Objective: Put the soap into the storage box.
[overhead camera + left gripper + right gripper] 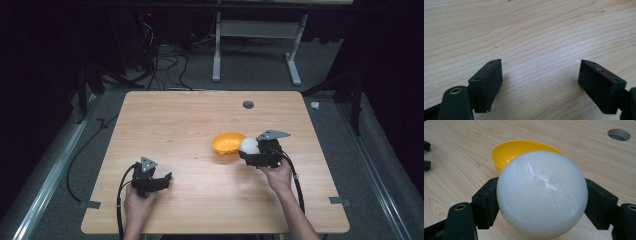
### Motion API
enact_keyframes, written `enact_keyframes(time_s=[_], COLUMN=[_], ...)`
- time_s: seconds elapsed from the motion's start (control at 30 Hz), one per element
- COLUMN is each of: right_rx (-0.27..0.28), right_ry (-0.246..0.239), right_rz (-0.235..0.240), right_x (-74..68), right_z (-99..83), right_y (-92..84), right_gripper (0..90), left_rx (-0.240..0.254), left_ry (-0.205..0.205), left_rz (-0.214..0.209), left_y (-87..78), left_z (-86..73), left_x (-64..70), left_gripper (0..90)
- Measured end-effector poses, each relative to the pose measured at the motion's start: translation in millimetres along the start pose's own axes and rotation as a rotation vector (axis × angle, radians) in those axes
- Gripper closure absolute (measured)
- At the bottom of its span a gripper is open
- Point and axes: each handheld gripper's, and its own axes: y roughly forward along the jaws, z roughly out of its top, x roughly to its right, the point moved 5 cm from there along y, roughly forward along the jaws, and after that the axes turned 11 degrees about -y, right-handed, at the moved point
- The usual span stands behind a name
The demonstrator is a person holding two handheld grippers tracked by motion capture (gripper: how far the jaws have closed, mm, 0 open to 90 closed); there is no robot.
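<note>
A white ball (541,195) sits between the jaws of my right gripper (541,202), which is shut on it, both pads pressing its sides. In the high view the white ball (248,145) and right gripper (251,151) hang right beside a yellow bowl (227,143). That yellow bowl (519,151) lies just behind the ball, partly hidden by it. My left gripper (167,177) rests near the table's front left, held in a hand. The left gripper (540,82) stands open over bare wood, with nothing between its jaws.
The wooden table (185,120) has a round cable hole (248,104) near its far edge, the same cable hole (619,134) showing at upper right in the right gripper view. Dark floor, cables and a white desk frame (257,35) lie beyond the table.
</note>
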Motion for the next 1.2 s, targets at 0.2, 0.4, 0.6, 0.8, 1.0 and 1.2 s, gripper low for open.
enact_keyframes(time_s=[0.2, 0.4, 0.6, 0.8, 1.0, 1.2], right_rx=[0.004, 0.008, 0.007, 0.006, -0.004, -0.023], right_ry=[-0.018, -0.018, -0.020, -0.023, -0.023, -0.035], right_rz=[0.008, 0.017, 0.021, 0.034, 0.033, 0.037], right_x=[-1.9, -3.0, -2.8, -5.4, -4.5, -7.1], right_z=[6.9, 14.1, 20.9, 28.3, 33.0, 37.8], right_y=[1.0, 2.7, 9.3, 16.4, 25.8, 36.5], right_gripper=[25.0, 25.0, 25.0, 24.9, 25.0, 25.0], left_rx=[-0.002, -0.004, -0.004, -0.004, -0.004, -0.004], left_ry=[0.000, 0.000, 0.000, -0.001, -0.001, 0.000], left_rz=[-0.001, -0.002, -0.002, -0.002, -0.003, -0.003], left_y=[-0.1, -0.3, -0.2, -0.3, -0.3, -0.3], left_z=[0.0, 0.0, 0.0, 0.0, 0.0, 0.0], left_x=[0.0, -0.1, -0.2, -0.1, -0.2, -0.2], left_gripper=[20.2, 20.1, 20.1, 20.2, 20.2, 20.1])
